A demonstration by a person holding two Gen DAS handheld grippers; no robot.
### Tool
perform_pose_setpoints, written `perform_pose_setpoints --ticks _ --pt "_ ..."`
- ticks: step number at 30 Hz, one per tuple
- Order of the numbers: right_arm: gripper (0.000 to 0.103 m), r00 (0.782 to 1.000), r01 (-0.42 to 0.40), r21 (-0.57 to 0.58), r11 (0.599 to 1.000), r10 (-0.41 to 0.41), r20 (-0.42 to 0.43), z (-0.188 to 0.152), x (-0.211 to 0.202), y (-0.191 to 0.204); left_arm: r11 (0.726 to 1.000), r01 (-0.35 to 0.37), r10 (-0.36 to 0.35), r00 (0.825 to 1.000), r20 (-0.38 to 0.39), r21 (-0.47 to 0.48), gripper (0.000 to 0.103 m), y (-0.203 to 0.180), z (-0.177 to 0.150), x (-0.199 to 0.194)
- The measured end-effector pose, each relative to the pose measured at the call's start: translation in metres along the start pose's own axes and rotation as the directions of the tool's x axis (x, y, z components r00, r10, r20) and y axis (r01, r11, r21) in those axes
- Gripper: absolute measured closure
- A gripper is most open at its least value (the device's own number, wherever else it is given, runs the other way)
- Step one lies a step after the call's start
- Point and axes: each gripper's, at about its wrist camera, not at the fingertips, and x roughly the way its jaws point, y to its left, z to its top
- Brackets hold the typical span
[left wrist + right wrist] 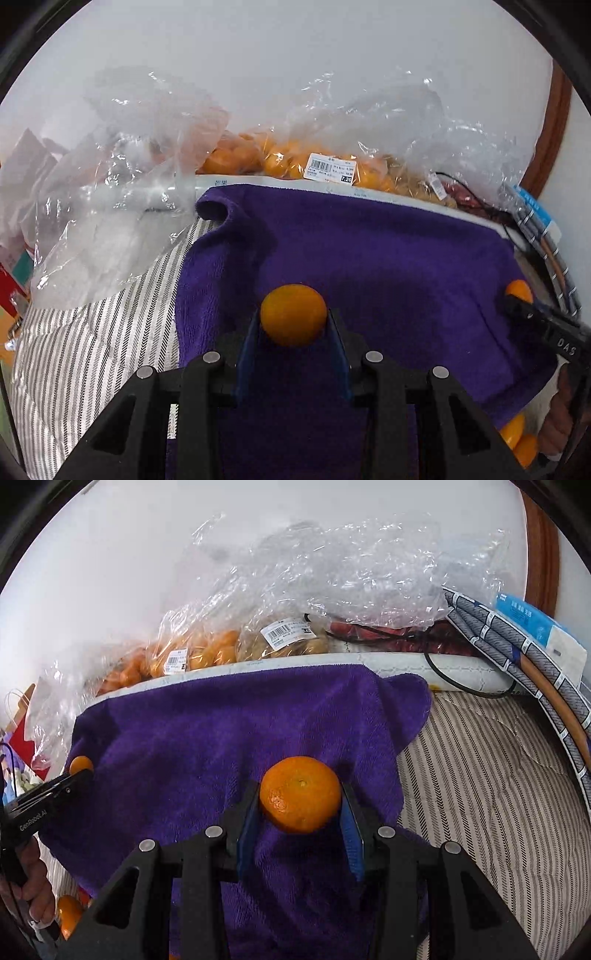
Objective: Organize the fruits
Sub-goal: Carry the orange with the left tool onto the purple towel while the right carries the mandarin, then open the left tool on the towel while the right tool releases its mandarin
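My left gripper (293,321) is shut on a small smooth orange fruit (293,314), held just above the purple towel (369,251). My right gripper (300,805) is shut on a larger mandarin (300,794) over the same towel (221,731). Each gripper shows at the other view's edge, the right one (517,299) with its fruit (519,288) and the left one (79,771) with its fruit (81,763). Bags of orange fruit (258,155) lie behind the towel, and they also show in the right wrist view (199,653).
Crumpled clear plastic bags (110,192) lie at back left and back right (351,572). A white tray edge (258,664) borders the towel. A striped cloth (480,775) covers the surface. Loose oranges (517,439) lie low at the towel's near corner. A black cable (461,686) and packaged items (517,635) lie to the right.
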Motion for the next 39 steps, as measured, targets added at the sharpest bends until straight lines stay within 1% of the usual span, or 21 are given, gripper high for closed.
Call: perform_pose_setpoints --ticks 11,16,22,25,28,29,30,33,35,37,39 --pt "0.062 1.000 0.017 -0.022 1.000 -0.017 -0.009 -0.001 0.002 0.004 0.999 -0.015 0.015 1.000 0.003 0.041 0.068 -0.005 -0.003 0.004" --pt "0.062 0.999 0.033 -0.037 0.999 -0.033 -0.002 -0.001 0.003 0.007 0.997 -0.035 0.034 0.999 0.013 0.063 0.068 -0.009 -0.004 0.007" --pt "0.061 0.999 0.032 -0.042 0.999 -0.032 0.001 -0.002 0.003 0.007 0.998 -0.028 0.027 0.999 0.017 0.063 0.068 -0.009 -0.004 0.007" --pt "0.057 1.000 0.028 -0.046 0.999 -0.028 0.000 -0.002 0.002 0.008 0.998 -0.026 0.025 0.999 0.021 0.063 0.068 -0.009 -0.005 0.006" --pt "0.047 1.000 0.024 -0.035 0.999 -0.024 0.011 -0.004 -0.003 0.010 0.998 -0.013 0.012 1.000 0.023 0.057 0.068 -0.009 -0.005 0.005" --pt "0.043 1.000 0.022 -0.034 0.999 -0.022 0.011 -0.004 -0.005 0.010 0.998 -0.005 0.004 1.000 0.026 0.057 0.066 -0.009 -0.005 0.005" --pt "0.042 1.000 0.023 -0.034 0.999 -0.022 0.012 -0.004 -0.006 0.011 0.998 0.001 -0.003 1.000 0.031 0.058 0.062 -0.010 -0.005 0.003" --pt "0.042 0.999 0.035 -0.045 0.998 -0.034 0.025 -0.005 -0.008 0.012 0.998 0.013 -0.016 0.999 0.051 0.058 0.054 -0.010 -0.004 -0.002" --pt "0.042 0.999 0.033 -0.047 0.998 -0.031 0.028 -0.005 -0.010 0.011 0.998 0.025 -0.028 0.997 0.070 0.053 0.054 -0.010 -0.003 -0.007" --pt "0.042 0.998 0.046 -0.040 0.998 -0.044 0.049 -0.005 -0.016 0.010 0.998 0.031 -0.035 0.995 0.088 0.049 0.054 -0.010 -0.003 -0.012" --pt "0.042 0.993 0.075 -0.032 0.997 -0.072 0.091 -0.006 -0.024 0.009 0.999 0.019 -0.024 0.993 0.112 0.046 0.054 -0.010 -0.003 -0.017"
